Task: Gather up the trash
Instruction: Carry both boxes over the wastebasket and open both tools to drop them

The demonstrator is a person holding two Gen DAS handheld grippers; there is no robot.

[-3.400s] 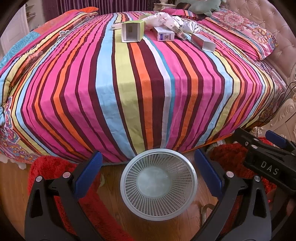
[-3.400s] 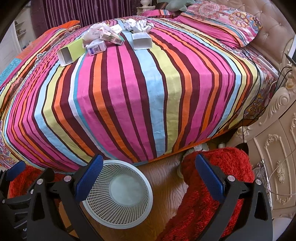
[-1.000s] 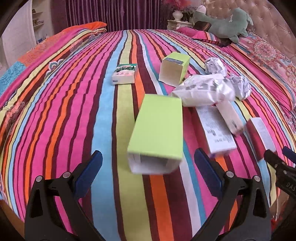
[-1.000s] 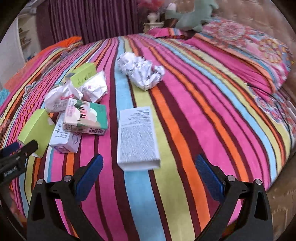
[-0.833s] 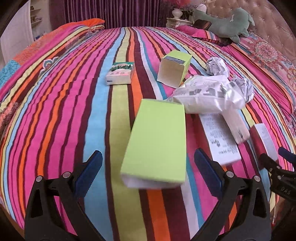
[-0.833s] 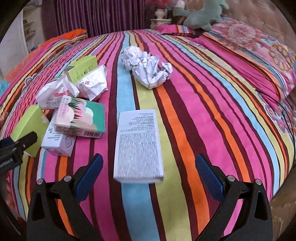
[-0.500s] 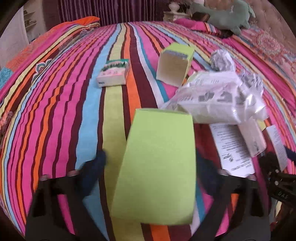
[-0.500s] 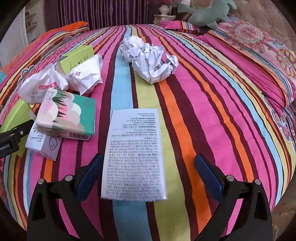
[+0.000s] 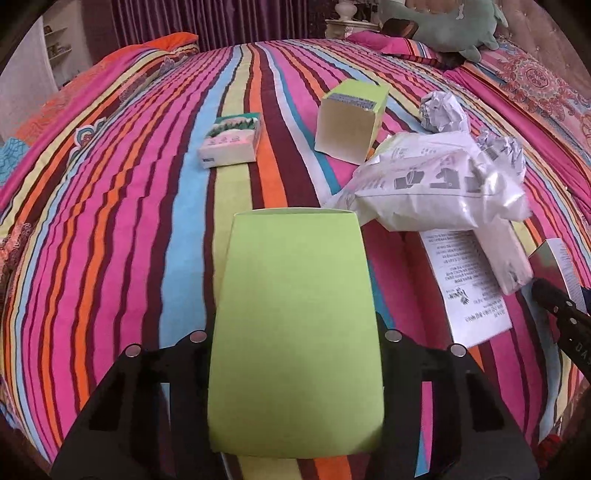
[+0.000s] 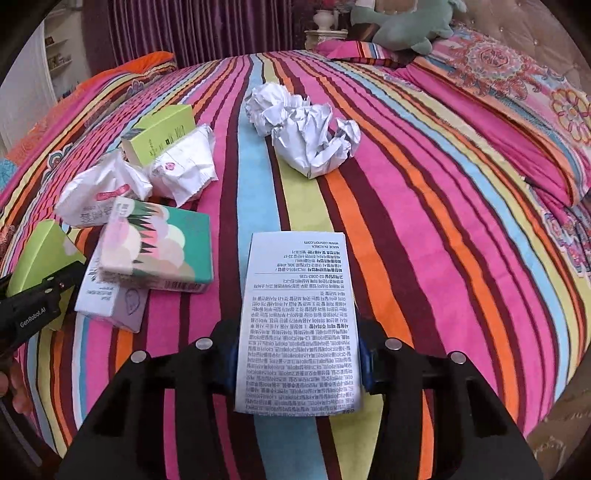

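Note:
My left gripper [image 9: 295,363] is shut on a lime green carton [image 9: 295,325] that lies on the striped bedspread [image 9: 122,221]; the carton hides the pads. My right gripper [image 10: 298,365] is shut on a white printed box [image 10: 298,325], blue pads pressed against its sides. More trash lies on the bed: a second green carton [image 9: 349,120], a small tissue pack [image 9: 232,142], a white plastic wrapper [image 9: 439,188], crumpled paper balls [image 10: 306,129], a green patterned box [image 10: 155,251] and white packets [image 10: 147,177].
A green plush toy [image 10: 402,26] and patterned pillows [image 10: 517,85] lie at the head of the bed. The other gripper shows at each view's edge, the right gripper [image 9: 565,325] in the left wrist view and the left gripper [image 10: 33,310] in the right wrist view.
Both grippers moved from the basket on the floor up over the bed, slid around their boxes and closed on them in the last half second.

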